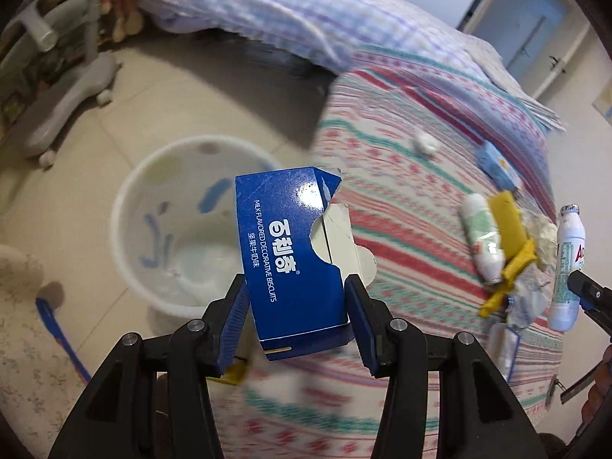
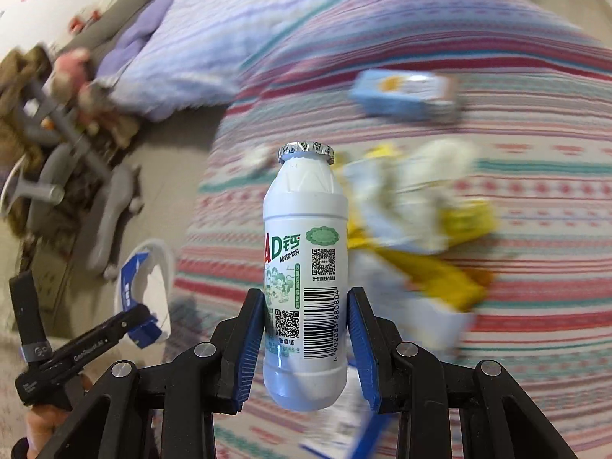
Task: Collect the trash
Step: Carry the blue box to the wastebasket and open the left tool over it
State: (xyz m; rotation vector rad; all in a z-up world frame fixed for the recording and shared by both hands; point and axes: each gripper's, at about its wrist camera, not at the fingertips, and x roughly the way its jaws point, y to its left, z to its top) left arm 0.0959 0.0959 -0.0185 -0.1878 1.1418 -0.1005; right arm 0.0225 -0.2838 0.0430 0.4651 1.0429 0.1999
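Beside the bin (image 1: 145, 191), the left claw (image 1: 296, 317) pinches a light, crushable box (image 1: 290, 244) by its sides, while the right claw (image 2: 306, 329) clamps a stiff, slippery bottle (image 2: 306, 267) low on its body.

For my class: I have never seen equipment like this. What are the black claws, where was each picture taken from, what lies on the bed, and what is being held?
No robot here: a person holds a hand-operated gripper in each hand, and a fisheye camera on each looks forward along its jaws.

The left wrist view shows the left gripper, its jaws shut on a torn blue biscuit box. Behind the box a white bin stands on the floor.

The right wrist view shows the right gripper, its jaws shut on a white drink bottle with a foil cap.

Left on the striped bedspread: a second small bottle, yellow wrappers, a light blue carton and a small white wad. Blur hides finer detail.
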